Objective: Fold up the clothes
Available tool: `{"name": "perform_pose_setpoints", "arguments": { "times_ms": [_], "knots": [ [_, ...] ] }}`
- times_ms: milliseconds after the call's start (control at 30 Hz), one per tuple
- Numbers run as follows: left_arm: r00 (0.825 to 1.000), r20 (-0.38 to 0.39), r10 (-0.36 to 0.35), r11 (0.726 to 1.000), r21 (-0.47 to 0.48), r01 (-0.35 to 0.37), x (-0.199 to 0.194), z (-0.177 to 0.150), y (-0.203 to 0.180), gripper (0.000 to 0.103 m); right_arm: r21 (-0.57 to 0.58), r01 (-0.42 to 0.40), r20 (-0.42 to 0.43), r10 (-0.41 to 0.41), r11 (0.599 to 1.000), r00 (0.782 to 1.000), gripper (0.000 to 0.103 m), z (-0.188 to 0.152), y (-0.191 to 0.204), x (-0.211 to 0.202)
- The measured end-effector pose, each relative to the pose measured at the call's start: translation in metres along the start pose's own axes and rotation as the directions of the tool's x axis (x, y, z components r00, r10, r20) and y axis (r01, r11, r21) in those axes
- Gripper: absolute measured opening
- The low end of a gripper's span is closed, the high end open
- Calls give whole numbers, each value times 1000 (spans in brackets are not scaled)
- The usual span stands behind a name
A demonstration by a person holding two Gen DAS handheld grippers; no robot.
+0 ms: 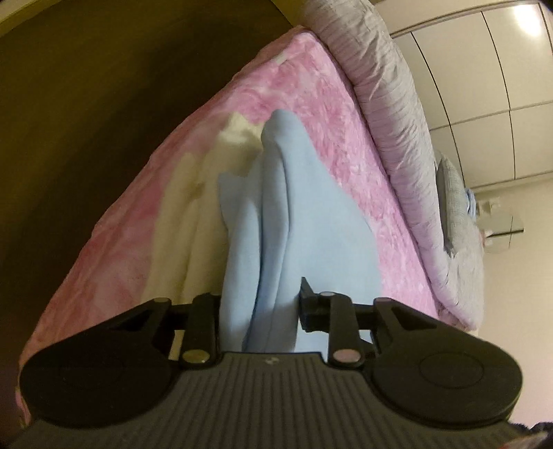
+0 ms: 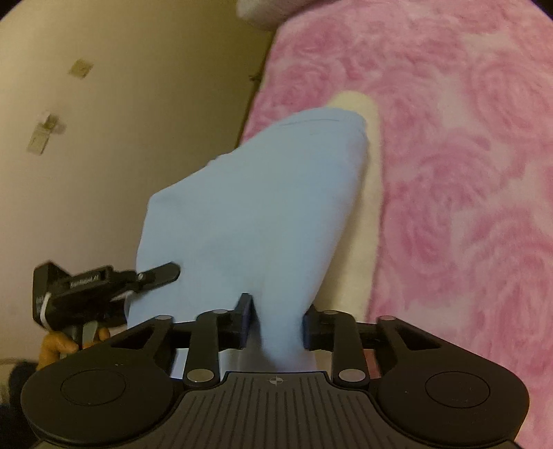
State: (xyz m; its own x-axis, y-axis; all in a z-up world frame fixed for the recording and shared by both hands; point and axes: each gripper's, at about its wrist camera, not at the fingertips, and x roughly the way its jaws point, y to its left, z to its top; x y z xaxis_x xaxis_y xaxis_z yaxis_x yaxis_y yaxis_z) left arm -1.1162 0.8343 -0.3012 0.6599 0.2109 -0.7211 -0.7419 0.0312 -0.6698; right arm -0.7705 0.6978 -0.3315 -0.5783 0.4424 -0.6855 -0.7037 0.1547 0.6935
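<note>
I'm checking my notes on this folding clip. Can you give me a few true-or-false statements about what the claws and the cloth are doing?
1. Both claws grip the light blue garment. True: the left claw and the right claw each pinch it.
2. The garment lies flat and untouched. False: it hangs bunched from the claws.
3. The pink blanket has a rose pattern. True.
4. The blanket is green. False: it is pink.
5. A grey quilt lies along the blanket's edge. True.

Warm, dim indoor light in both views. A ceiling lamp [image 1: 527,20] flares white at top right of the left wrist view. Fisheye bends the edges, corners fall black. The blue garment [image 2: 255,221] looks soft, slightly motion-blurred.
</note>
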Motion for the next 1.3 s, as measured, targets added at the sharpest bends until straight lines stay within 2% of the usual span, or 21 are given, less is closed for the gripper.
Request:
{"name": "perform_pose_setpoints", "arguments": {
  "times_ms": [133,200,233,267,300,333,367,433,500,600,667,733,833,867,900,933,1033,1067,1133,1300],
  "knots": [
    [990,85,114,992,44,-118,-29,-11,-18,32,-71,112,33,-110,991,993,36,-2,20,-22],
    [961,176,214,973,54,-226,-54,-29,-30,29,-119,165,70,-157,979,985,36,-5,31,-37],
    [939,222,263,958,56,-281,-66,-38,-36,23,-143,188,93,-176,972,980,36,-8,36,-46],
    [921,253,297,944,64,-323,-77,-48,-43,22,-166,190,109,-174,968,979,36,-11,41,-54],
    [916,266,301,940,77,-331,-84,-59,-51,19,-216,197,113,-176,956,978,36,-15,49,-57],
    [917,273,292,941,90,-327,-89,-70,-59,15,-269,205,116,-180,941,977,36,-20,57,-60],
    [925,270,268,946,105,-305,-92,-82,-66,14,-320,212,119,-183,923,976,36,-24,65,-63],
    [938,254,235,951,141,-277,-91,-102,-74,13,-452,221,111,-191,864,975,35,-42,82,-62],
    [938,236,253,943,156,-294,-78,-106,-68,13,-538,213,89,-196,816,976,35,-62,92,-55],
    [933,208,293,928,173,-330,-55,-106,-55,12,-571,225,66,-230,789,971,35,-82,95,-32],
    [928,194,318,919,178,-352,-42,-106,-47,4,-592,245,60,-261,768,963,36,-91,95,-13],
    [922,193,336,914,169,-369,-38,-105,-44,2,-605,261,40,-299,752,953,36,-93,93,1],
    [911,205,359,906,159,-393,-51,-114,-50,4,-571,245,27,-281,784,959,36,-86,93,-7],
    [904,205,376,899,154,-409,-57,-120,-54,9,-548,232,24,-262,804,965,36,-84,93,-17],
    [896,205,394,892,148,-426,-64,-126,-58,21,-523,218,22,-243,824,970,36,-81,94,-28],
    [888,201,414,884,143,-445,-70,-133,-64,28,-499,220,15,-245,838,969,36,-82,95,-37],
    [858,183,479,854,129,-504,-88,-157,-83,33,-420,228,-7,-254,879,967,36,-82,96,-61],
    [854,176,489,851,120,-512,-94,-162,-87,34,-395,227,-13,-253,890,967,36,-81,96,-68],
    [852,171,495,853,89,-513,-106,-175,-104,34,-382,227,-15,-252,896,968,36,-82,104,-84],
    [828,183,529,839,31,-543,-136,-201,-154,34,-393,222,11,-237,892,971,36,-85,131,-129]
  ]
}}
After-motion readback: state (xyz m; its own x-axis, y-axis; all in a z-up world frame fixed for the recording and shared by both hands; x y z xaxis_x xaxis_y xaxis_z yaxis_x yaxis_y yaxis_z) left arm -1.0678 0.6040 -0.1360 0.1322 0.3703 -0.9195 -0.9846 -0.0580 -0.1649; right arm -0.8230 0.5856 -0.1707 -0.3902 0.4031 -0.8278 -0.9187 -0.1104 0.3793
